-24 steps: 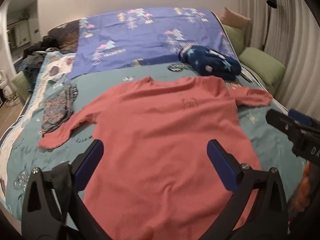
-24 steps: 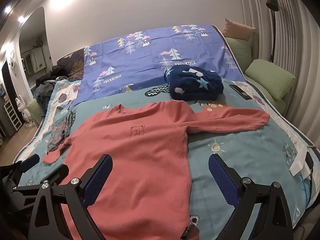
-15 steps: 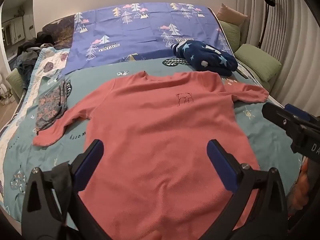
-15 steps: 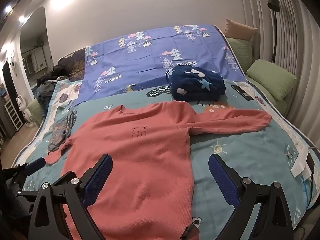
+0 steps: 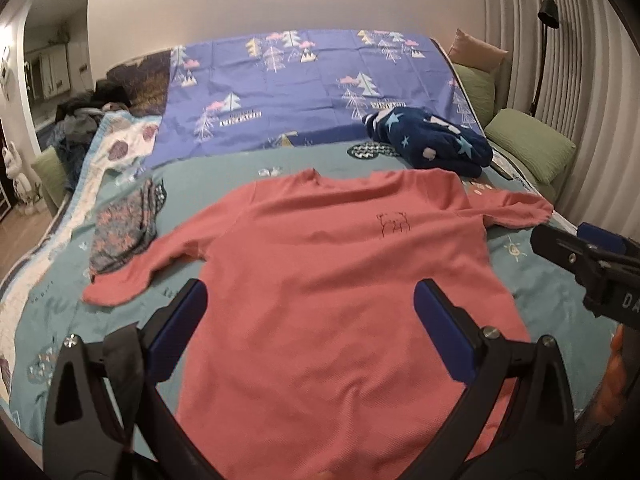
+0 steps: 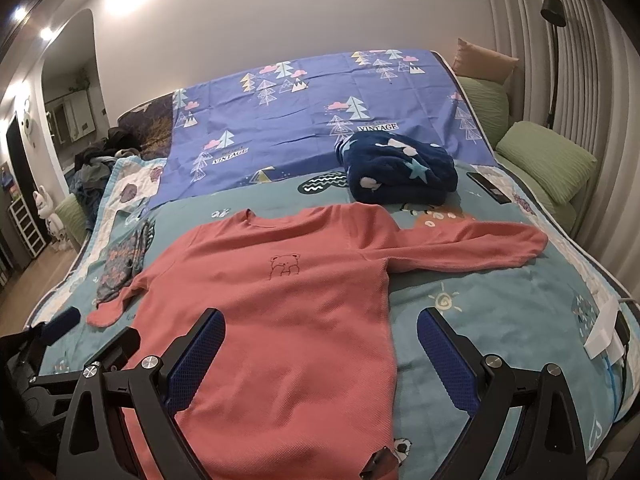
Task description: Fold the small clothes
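A: How does the shirt look?

B: The coral long-sleeved shirt (image 6: 280, 300) lies flat, front up, on the teal bedspread (image 6: 500, 320) at the near side of the bed, neckline toward the far side. A small outlined bear (image 6: 285, 266) sits on the chest. The right sleeve (image 6: 472, 252) stretches out straight to the right; the left sleeve (image 5: 132, 276) runs out to the left and near, its cuff rounded and slightly curled.

A: And the grippers?

B: The left gripper (image 5: 310, 336) hangs over the lower body of the shirt, blue pads spread wide, nothing between them. The right gripper (image 6: 320, 356) is also wide and empty, its left pad over the shirt's hem area, its right pad over bare bedspread.

A: What lies around it?

B: A folded patterned garment (image 5: 124, 232) sits just beside the left sleeve, touching or overlapping it near the cuff. A folded navy blanket with stars (image 6: 400, 174) rests beyond the right shoulder, close but apart. A purple sheet with trees (image 6: 320, 112) covers the far half. Green cushions (image 6: 548, 164) line the right edge, and a dark remote (image 6: 486, 186) lies near the blanket. A clothes heap (image 6: 96, 164) sits far left.
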